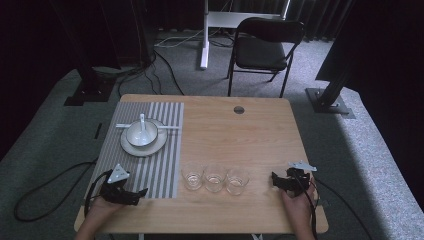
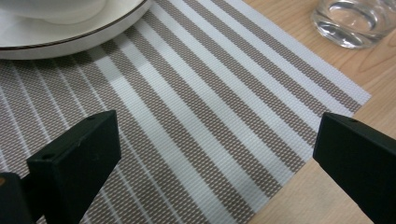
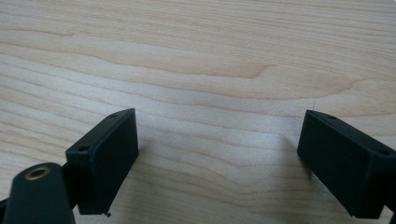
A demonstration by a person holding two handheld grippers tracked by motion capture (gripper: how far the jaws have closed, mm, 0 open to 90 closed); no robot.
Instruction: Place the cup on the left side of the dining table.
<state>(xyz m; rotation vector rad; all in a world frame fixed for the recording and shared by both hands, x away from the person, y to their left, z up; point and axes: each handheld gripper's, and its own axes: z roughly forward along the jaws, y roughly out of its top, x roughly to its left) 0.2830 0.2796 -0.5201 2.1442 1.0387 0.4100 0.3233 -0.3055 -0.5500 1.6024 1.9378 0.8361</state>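
Observation:
A striped placemat (image 1: 161, 165) (image 2: 210, 93) covers the left side of the wooden table (image 1: 240, 135). On it a white plate (image 1: 131, 148) (image 2: 70, 39) carries a white bowl (image 1: 141, 134) (image 2: 56, 9) with a spoon (image 1: 143, 121) in it. Three clear glasses (image 1: 214, 178) stand in a row near the front middle; the leftmost glass (image 2: 355, 21) is empty. My left gripper (image 1: 131, 192) (image 2: 218, 126) rests open over the mat's front corner, holding nothing. My right gripper (image 1: 282, 179) (image 3: 219, 128) sits open on bare wood to the right of the glasses.
A round cable hole (image 1: 239, 110) sits near the table's far edge. Beyond the table stand a black folding chair (image 1: 267, 45), a white desk leg (image 1: 204, 40) and dark stand bases (image 1: 330, 102). Cables (image 1: 40, 205) trail over the grey carpet.

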